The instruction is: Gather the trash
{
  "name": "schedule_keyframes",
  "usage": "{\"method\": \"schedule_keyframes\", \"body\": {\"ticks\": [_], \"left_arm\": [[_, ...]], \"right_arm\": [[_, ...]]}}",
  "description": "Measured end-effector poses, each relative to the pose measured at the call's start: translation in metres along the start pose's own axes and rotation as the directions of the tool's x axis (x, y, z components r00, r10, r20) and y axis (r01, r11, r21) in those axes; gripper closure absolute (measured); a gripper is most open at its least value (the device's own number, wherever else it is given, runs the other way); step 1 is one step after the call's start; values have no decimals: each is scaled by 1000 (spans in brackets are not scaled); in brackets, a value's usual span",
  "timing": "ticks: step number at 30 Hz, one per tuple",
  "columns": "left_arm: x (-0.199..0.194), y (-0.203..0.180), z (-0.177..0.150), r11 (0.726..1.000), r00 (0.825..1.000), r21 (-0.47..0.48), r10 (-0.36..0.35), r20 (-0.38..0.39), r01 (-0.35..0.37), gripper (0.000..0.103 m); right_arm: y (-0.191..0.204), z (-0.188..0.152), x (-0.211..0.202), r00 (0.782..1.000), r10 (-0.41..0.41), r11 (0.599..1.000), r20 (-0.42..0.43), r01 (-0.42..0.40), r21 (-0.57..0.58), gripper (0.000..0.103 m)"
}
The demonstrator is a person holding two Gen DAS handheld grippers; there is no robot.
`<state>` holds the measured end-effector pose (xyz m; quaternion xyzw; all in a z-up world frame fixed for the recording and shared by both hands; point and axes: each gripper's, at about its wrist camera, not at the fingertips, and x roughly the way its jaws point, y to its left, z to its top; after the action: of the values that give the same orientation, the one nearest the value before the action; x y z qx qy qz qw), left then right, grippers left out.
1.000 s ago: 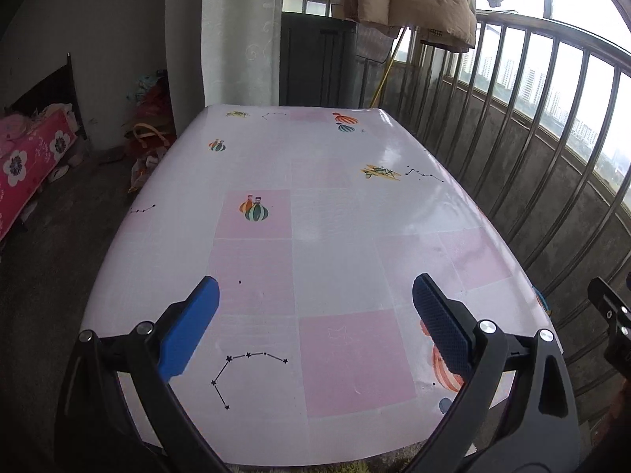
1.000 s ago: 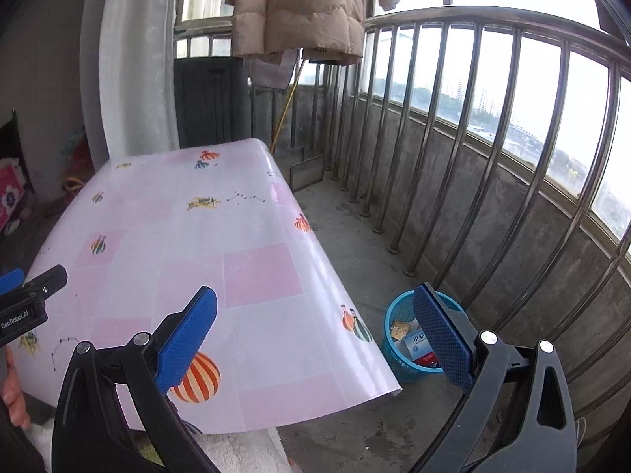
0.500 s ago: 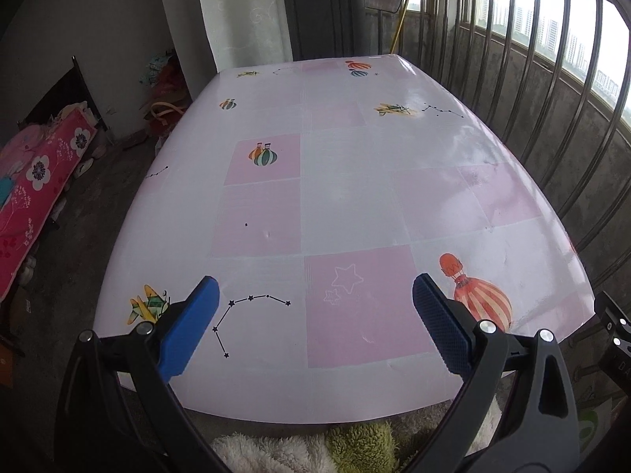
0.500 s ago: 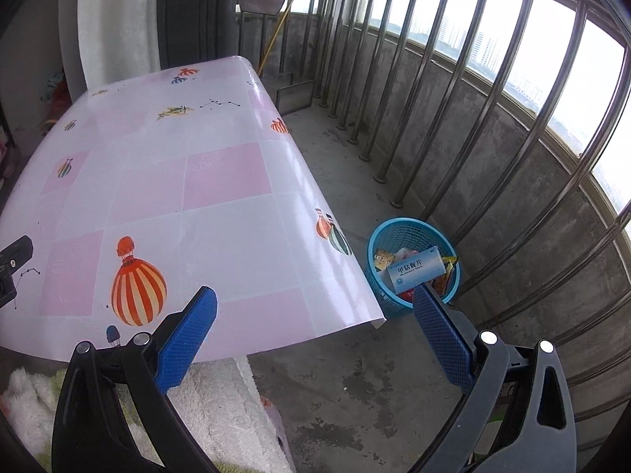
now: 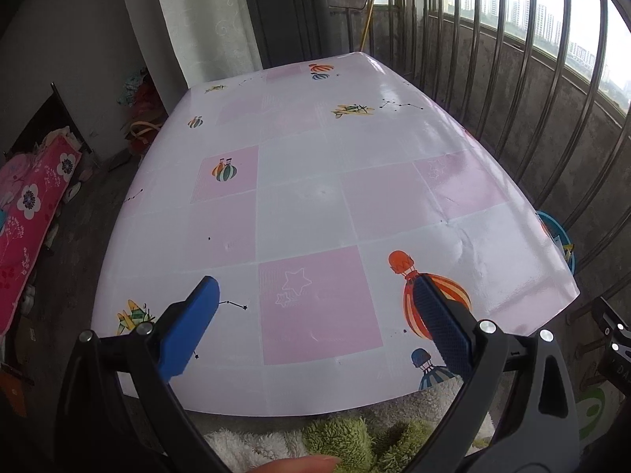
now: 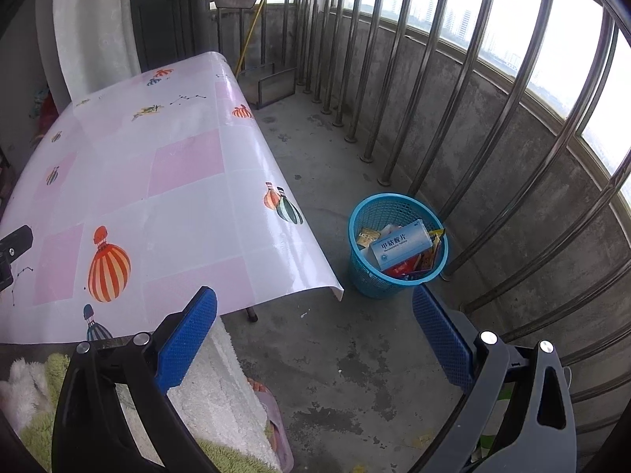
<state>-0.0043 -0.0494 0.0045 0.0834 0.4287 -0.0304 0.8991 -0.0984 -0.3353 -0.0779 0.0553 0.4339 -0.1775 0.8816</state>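
Observation:
A blue plastic wastebasket (image 6: 396, 244) stands on the concrete floor to the right of the table, by the railing. It holds a white and blue carton (image 6: 400, 244) and several wrappers. In the left wrist view only its rim (image 5: 558, 232) shows past the table's right edge. My left gripper (image 5: 315, 323) hangs open over the near end of the table (image 5: 299, 197), with nothing between its blue pads. My right gripper (image 6: 313, 335) is open too, above the floor in front of the basket and holding nothing. The tabletop carries no loose items.
The table wears a glossy white and pink cloth with balloon prints. Steel railing bars (image 6: 465, 90) run along the right. A fluffy white and green blanket (image 6: 205, 390) lies below the near table edge. A dark cabinet (image 5: 284, 23) and a curtain (image 5: 201, 19) stand behind the table.
Both grippers have pulled back and tilted downward over the second. The basket now shows in full in the right wrist view, and the blanket has come into view. Both stay open.

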Motion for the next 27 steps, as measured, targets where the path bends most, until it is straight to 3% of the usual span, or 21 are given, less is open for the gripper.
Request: {"method": "schedule_keyframes", "body": {"ticks": [27], "left_arm": [[-1, -15, 7, 998, 999, 32, -47, -5, 47, 9]], "right_arm": [[-11, -2, -3, 1000, -20, 1000, 9, 20, 13, 6]]}}
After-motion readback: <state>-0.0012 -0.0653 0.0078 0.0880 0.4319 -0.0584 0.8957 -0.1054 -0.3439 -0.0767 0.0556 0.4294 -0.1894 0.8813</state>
